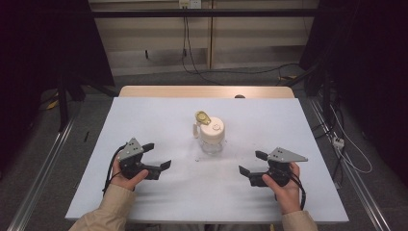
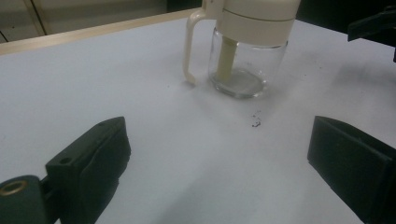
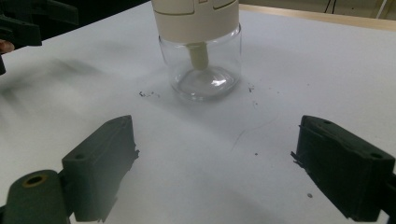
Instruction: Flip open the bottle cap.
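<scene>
A clear glass jar with a cream lid, handle and flip cap (image 1: 210, 134) stands upright at the middle of the white table (image 1: 159, 197). In the left gripper view the jar (image 2: 247, 51) is ahead and to the right, its handle turned to the left. In the right gripper view the jar (image 3: 201, 56) stands straight ahead. My left gripper (image 1: 158, 155) rests on the table left of the jar, open, nothing between its fingers. My right gripper (image 1: 253, 162) rests right of the jar, open and holding nothing. Both point toward the jar, well apart from it.
Small dark specks (image 2: 255, 122) lie on the table just in front of the jar. A wooden strip (image 1: 207, 91) runs along the table's far edge. Cables (image 1: 337, 139) lie on the floor to the right. Dark frames stand at both sides.
</scene>
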Tool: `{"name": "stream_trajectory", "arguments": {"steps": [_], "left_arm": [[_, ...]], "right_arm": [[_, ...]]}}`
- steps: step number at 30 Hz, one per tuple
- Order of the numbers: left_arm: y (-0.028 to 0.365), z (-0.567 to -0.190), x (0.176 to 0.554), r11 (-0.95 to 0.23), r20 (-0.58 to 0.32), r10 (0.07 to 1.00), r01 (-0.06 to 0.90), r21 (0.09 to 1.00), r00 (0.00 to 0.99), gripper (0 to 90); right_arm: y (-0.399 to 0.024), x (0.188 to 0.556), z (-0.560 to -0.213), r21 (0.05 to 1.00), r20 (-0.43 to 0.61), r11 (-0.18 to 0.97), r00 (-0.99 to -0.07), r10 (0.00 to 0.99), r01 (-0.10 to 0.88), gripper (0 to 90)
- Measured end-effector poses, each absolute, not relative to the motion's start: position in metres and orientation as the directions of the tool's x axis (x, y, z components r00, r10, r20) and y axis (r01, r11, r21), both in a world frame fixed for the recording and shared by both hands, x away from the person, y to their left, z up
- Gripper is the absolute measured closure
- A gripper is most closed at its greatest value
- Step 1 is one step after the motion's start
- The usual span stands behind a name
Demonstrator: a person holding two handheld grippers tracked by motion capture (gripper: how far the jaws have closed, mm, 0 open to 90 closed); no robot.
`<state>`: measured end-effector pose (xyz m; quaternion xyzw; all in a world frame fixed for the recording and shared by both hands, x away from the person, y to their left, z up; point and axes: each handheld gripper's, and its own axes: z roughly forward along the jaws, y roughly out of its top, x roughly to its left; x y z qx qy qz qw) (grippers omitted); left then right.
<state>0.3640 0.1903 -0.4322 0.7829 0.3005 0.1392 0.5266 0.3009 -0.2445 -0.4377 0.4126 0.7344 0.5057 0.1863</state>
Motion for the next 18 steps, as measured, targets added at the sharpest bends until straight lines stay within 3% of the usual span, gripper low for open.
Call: {"name": "stream_trajectory", "arguments": {"steps": [18], "left_arm": [[0.213,-0.435,0.360,-0.240,-0.112,0.644,0.339,0.910,0.756,5.3]], "right_arm": [[-0.247,0.301,-0.439,0.896,0.141,0.149,-0.585,0.799,0.418,11.0]]}}
